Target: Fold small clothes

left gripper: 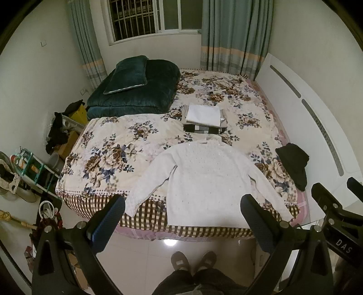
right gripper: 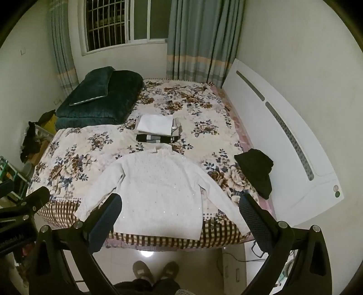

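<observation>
Floral-covered bed (left gripper: 118, 147) under a barred window (left gripper: 136, 18). Ahead of the left gripper (left gripper: 181, 217), spread wide and holding nothing: white sweater (left gripper: 204, 181) lying flat. Same for the right gripper (right gripper: 181, 217), wide apart, empty. Beyond the sweater, folded stack (left gripper: 204, 119); to the right, black garment (left gripper: 293, 165).

Dim, yellowish indoor light from overhead; a lamp's glare spot on the floor tiles (left gripper: 169, 241). Window (left gripper: 145, 18) dark. Heavy fisheye bending, black vignette corners, my views.
</observation>
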